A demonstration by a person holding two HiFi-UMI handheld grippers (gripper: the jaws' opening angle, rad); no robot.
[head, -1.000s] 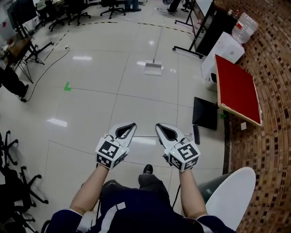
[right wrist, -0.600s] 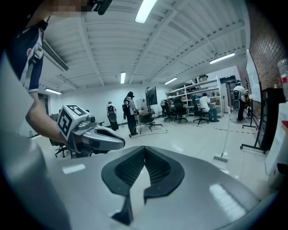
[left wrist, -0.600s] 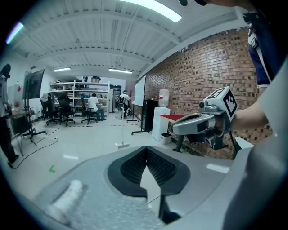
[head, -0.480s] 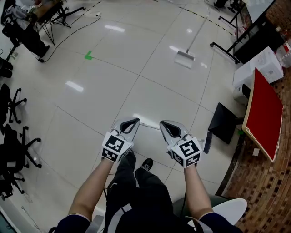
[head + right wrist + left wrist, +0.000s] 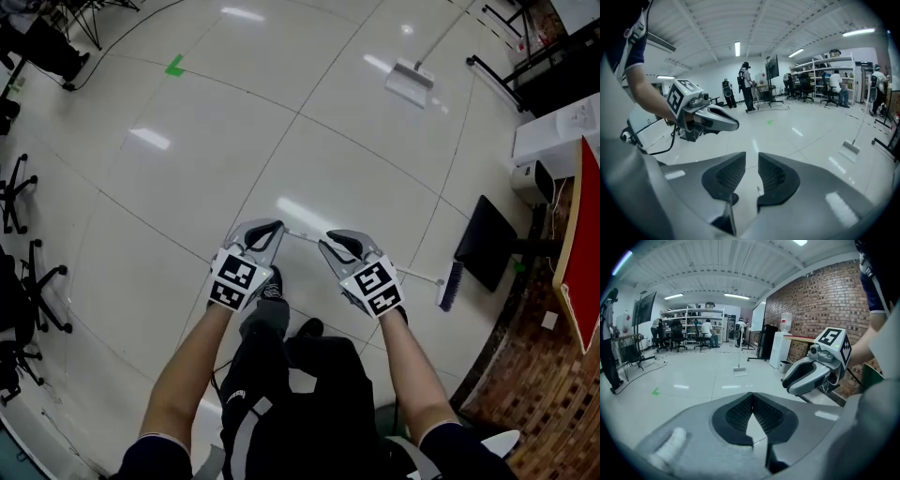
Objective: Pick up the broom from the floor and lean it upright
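The broom lies flat on the pale tiled floor. Its purple brush head (image 5: 447,287) is at the right and its thin handle (image 5: 422,277) runs left, passing under my grippers. My left gripper (image 5: 267,227) hangs low over the handle's left end with its jaws shut and nothing in them (image 5: 751,401). Beside it my right gripper (image 5: 330,240) is low over the handle; its jaws are opening, a narrow gap shows between the pads, and they grip nothing (image 5: 752,168). The handle's tip (image 5: 758,190) shows on the floor below that gap.
A black dustpan (image 5: 487,255) lies by the brush head, close to the brick wall (image 5: 525,375). A white floor tool with a long handle (image 5: 410,82) lies farther out. A red-topped table (image 5: 586,253) stands at the right, office chairs (image 5: 23,281) at the left. My legs and shoes (image 5: 281,328) are below the grippers.
Both grippers have dropped toward the floor and the head view has tipped down, bringing the broom under them. The right gripper's jaws have parted; the left stays shut.
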